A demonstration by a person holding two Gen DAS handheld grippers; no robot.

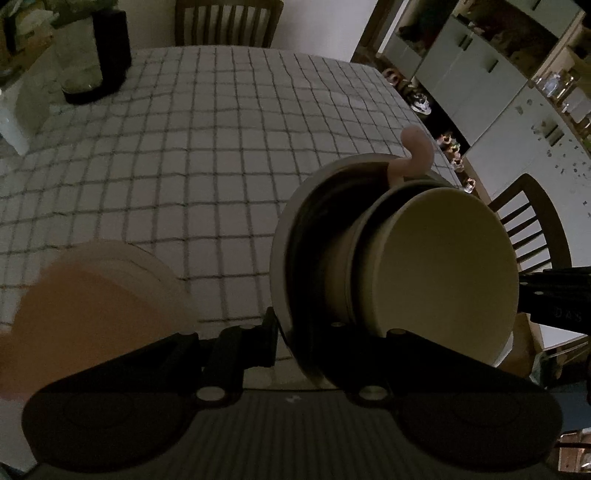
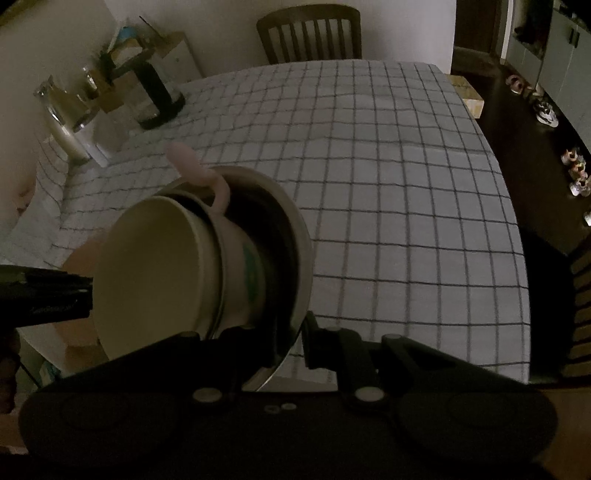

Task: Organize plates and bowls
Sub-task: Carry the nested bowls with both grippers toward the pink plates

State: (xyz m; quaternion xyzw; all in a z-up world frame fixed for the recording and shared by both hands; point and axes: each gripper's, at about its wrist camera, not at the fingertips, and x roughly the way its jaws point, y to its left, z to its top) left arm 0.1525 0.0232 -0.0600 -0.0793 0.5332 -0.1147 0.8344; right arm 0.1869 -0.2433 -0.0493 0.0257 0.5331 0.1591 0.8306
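Note:
A wide grey bowl (image 1: 284, 236) holds a pink bowl with an ear-shaped handle (image 1: 415, 151) and, on top, a cream bowl (image 1: 443, 266). The stack hangs above the checked tablecloth, between my two grippers. My left gripper (image 1: 291, 332) is shut on the grey bowl's near rim. From the opposite side my right gripper (image 2: 291, 343) is shut on the rim of the same grey bowl (image 2: 304, 258), with the cream bowl (image 2: 155, 273) and the pink handle (image 2: 192, 166) to its left. Each gripper shows at the edge of the other's view. A blurred stack of plates (image 1: 110, 291), orange on top, lies on the table.
The table (image 2: 388, 184) wears a checked cloth. A black jug (image 2: 155, 92) and a glass pitcher (image 2: 62, 107) stand at its far left corner. Wooden chairs (image 2: 310, 33) stand at the far end and at the right side (image 1: 532, 229). Shoes (image 2: 574, 170) line the dark floor by pale cabinets.

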